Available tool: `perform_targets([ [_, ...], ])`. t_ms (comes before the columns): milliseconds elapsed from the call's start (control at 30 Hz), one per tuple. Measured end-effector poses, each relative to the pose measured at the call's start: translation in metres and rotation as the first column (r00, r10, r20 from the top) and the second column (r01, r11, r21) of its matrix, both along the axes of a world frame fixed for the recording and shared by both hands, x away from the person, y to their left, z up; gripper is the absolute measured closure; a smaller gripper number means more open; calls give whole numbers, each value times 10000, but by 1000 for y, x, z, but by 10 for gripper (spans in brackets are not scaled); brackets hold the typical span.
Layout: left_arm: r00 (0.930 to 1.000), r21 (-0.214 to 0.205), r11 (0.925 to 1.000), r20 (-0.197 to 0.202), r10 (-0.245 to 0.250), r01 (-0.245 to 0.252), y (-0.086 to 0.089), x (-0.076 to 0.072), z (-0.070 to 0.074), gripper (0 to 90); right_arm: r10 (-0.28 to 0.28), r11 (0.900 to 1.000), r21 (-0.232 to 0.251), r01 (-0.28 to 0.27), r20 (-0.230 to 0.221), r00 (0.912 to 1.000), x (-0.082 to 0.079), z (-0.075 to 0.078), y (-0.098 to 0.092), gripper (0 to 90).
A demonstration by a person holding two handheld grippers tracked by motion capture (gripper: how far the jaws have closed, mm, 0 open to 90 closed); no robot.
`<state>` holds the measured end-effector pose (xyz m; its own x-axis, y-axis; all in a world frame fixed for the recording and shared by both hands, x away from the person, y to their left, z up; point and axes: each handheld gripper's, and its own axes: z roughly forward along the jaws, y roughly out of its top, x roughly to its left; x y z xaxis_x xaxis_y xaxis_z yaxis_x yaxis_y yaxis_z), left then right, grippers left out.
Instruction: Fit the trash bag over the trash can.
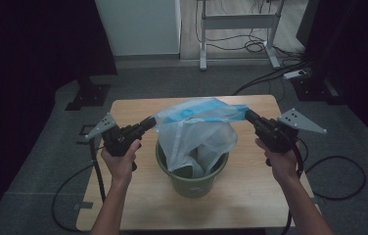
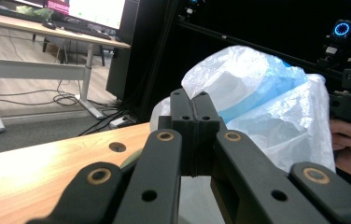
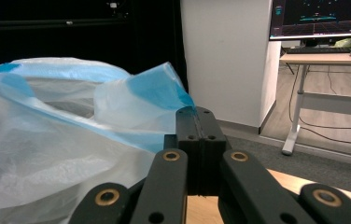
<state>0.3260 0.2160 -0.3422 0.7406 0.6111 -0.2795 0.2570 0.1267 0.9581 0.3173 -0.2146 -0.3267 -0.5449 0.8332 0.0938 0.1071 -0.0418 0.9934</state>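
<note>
Prob. lab/office: desks, monitor, floor cables.

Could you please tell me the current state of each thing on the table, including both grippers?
plastic bag: mouth stretched open between the two grippers, lower part hanging inside the bucket.
bucket: upright on the table, bag not yet pulled over its rim.
left gripper: shut on the bag's left edge.
right gripper: shut on the bag's right edge.
table: bears the bucket.
</note>
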Motion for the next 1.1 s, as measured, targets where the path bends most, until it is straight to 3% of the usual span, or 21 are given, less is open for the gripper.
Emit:
perform_targets([
  [200, 9997, 70, 9999, -230, -89, 91, 16, -19, -13, 897, 481, 9988, -4, -481, 43, 9988, -22, -13, 2, 892],
  [500, 9965, 76, 9990, -710, -442, 448, 30, -43, -43, 897, 1204, 9926, 221, -1194, -515, 9914, -58, -49, 6, 892],
  [633, 9946, -152, 9981, -843, -613, 602, 33, -45, -51, 897, 1246, 9920, 268, -1231, -657, 9900, -63, -58, 5, 892],
  [867, 9860, -426, 9946, -1334, -999, 950, 37, -53, -71, 898, 1655, 9862, 301, -1629, -1338, 9771, -81, -90, 4, 892],
  [1033, 9790, -248, 9949, -1769, -1011, 982, 41, -56, -86, 897, 1716, 9850, 492, -1652, -1899, 9667, -85, -114, 2, 892],
  [1100, 9772, -268, 9948, -1864, -1011, 978, 42, -55, -89, 897, 1709, 9851, 519, -1638, -1993, 9649, -84, -117, 1, 892],
])
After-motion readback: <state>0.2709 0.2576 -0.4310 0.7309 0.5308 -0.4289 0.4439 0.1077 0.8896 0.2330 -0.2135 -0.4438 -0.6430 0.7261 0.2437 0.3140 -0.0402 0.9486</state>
